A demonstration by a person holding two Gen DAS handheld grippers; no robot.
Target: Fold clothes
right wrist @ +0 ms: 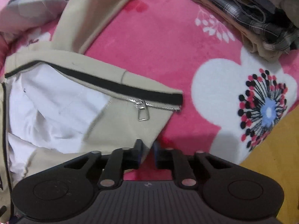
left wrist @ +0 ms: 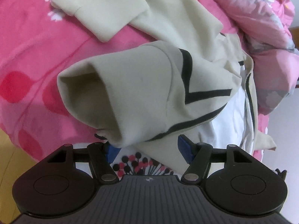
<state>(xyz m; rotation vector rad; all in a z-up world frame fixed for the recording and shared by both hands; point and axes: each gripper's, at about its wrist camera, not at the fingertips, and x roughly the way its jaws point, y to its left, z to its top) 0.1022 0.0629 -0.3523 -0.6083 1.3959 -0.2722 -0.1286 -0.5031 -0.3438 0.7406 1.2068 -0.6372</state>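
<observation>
A bed covered by a pink flowered blanket (right wrist: 158, 43) carries everything here. Nearest the left gripper (left wrist: 148, 150), its fingers (left wrist: 184, 149) stand spread, the cuff end of a cream jacket (left wrist: 142, 85) lying between them; whether the pads press it I cannot tell. The right gripper (right wrist: 147, 153) hangs over the jacket's front corner, fingers narrowly apart with only blanket showing between them, pinching nothing. Beyond lie the zipper pull (right wrist: 142, 112) and white lining, then a second sleeve. Farther off sit a rumpled quilt (left wrist: 261, 37) and a stack of folded clothes (right wrist: 252, 15). The jacket looks soft, light and floppy; hems, cuffs and the black-trimmed edge seem the firmest places to pinch.
</observation>
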